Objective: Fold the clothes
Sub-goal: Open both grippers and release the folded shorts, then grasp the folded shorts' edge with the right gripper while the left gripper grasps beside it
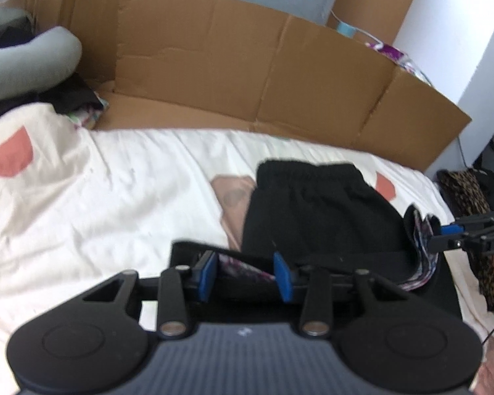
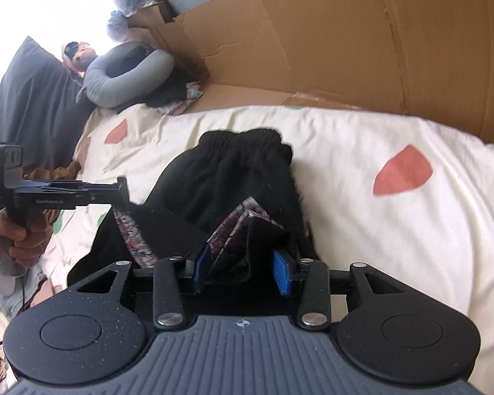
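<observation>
Both grippers — left (image 1: 245, 275), right (image 2: 243, 271) — pinch the near hem of black shorts (image 1: 316, 210) lying mid-bed (image 1: 115, 204), waistband toward the cardboard (image 1: 247, 75); uneven lifting could let it slip and skew the fold.

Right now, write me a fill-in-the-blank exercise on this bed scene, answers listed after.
1. The garment held by both tools is ____ in colour.
2. It lies on a cream bedsheet with ____ patches.
3. A wall of brown ____ stands behind the bed.
4. The grey neck pillow lies toward the ____ tool's side.

Answers: black; red; cardboard; left
</observation>
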`<state>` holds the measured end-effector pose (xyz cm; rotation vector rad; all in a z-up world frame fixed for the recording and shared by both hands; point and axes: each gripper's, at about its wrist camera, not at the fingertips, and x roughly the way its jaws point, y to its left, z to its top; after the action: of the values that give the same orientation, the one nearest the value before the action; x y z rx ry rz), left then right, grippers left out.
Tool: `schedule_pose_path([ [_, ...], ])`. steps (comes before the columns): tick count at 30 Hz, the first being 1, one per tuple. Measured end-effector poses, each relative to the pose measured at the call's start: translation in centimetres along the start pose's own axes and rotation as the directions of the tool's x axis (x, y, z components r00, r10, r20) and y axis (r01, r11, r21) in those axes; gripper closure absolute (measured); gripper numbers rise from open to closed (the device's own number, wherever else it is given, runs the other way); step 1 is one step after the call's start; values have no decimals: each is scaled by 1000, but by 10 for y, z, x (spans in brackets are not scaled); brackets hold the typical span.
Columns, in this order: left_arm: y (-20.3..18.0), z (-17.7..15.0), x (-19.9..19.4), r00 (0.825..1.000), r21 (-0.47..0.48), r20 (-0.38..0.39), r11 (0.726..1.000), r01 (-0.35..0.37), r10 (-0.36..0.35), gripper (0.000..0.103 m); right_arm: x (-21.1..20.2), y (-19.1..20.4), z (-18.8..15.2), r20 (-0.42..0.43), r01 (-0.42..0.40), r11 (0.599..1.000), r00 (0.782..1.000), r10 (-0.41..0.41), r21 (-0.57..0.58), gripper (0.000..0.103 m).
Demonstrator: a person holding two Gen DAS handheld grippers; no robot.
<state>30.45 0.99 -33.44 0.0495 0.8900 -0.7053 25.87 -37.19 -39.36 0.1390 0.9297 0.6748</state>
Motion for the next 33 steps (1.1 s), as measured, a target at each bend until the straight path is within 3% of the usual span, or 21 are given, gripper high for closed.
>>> schedule_pose_path([
  [8,15,16,-13,998,-28,58,999,-35,36,62,-11,-16,28,69,41,999,997,-41,8,56],
  [13,23,12,-18,997,-28,47,998,-60,61,62,-22,-27,29,83,67,998,994,-67,3,56],
  [18,34,8,-17,997,-21,-13,997,-73,72,62,-20,-36,25,20,72,997,997,-71,-11,56],
  [21,35,7,-19,995,41,-51,996,-81,83,62,-15,-31,26,-18,68,994,997,-70,-85,56],
  [27,43,-3,-15,993,49,-74,995,-86,90,62,-3,-30,18,-62,41,991,997,-49,-131,56],
  [33,36,-13,-2,996,52,-71,998,-41,44,62,9,-29,20,-54,20,993,998,-26,-115,56],
])
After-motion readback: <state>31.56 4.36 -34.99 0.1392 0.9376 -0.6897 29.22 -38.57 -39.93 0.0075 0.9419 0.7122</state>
